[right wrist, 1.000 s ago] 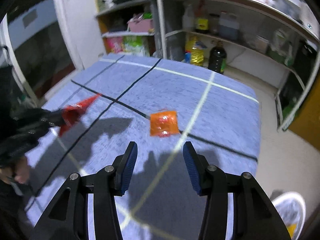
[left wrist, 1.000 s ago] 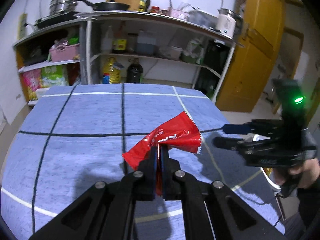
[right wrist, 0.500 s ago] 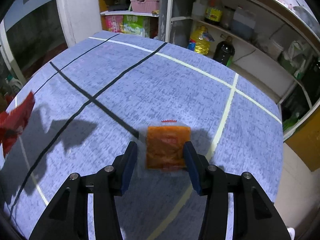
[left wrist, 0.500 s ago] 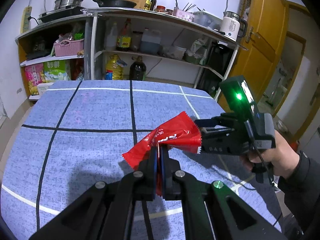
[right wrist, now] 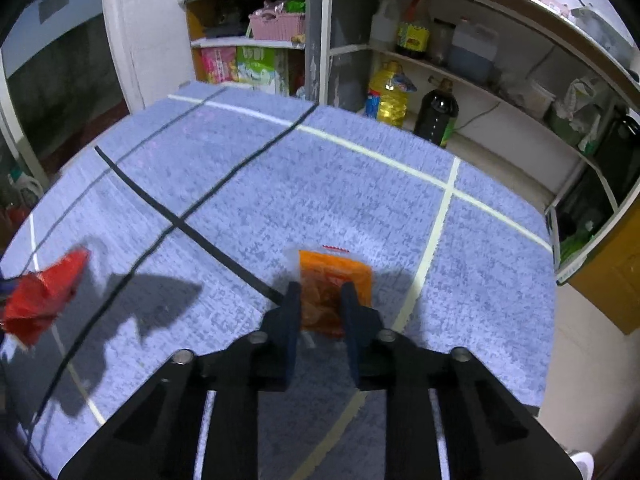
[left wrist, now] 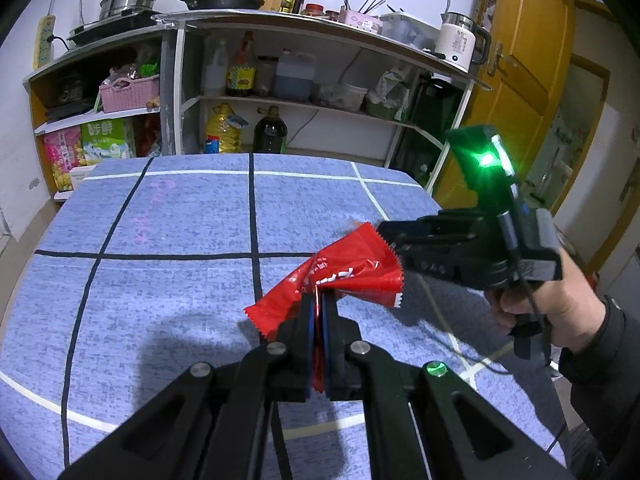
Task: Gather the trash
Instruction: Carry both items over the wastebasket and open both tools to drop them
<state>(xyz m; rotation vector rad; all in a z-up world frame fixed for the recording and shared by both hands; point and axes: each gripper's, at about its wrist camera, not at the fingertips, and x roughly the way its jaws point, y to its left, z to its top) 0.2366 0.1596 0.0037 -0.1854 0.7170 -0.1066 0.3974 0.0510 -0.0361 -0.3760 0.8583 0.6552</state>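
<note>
— What does the left tool [left wrist: 318, 308] have?

— It is clenched on a crinkled red wrapper [left wrist: 340, 280]; the foil is pinched between both fingers and held up above the blue checked tabletop [left wrist: 168, 216], casting a shadow on the cloth below. The right wrist view shows the same wrapper [right wrist: 40, 294] at its left edge.

— And the right tool [right wrist: 320, 300]?

— Its fingers are partly closed around an orange snack packet [right wrist: 334, 280] that lies flat on the tabletop [right wrist: 280, 184], just beside a black grid line and left of a pale one. One finger stands on each side of the packet, over its near half. Whether they already press on it I cannot tell.

— Where are the two tools relative to each other?

— From the left wrist view, the right tool [left wrist: 390, 236] reaches in from the right, its body showing a green light, gripped by the person's right hand [left wrist: 548, 304]. Its tip sits just behind the red wrapper's upper corner.

— Anything behind?

— Shelves [left wrist: 280, 100] with oil bottles, a pink basket, a frying pan [left wrist: 224, 0] and a kettle [left wrist: 460, 42] on top, and a yellow door [left wrist: 516, 80] to the right.
</note>
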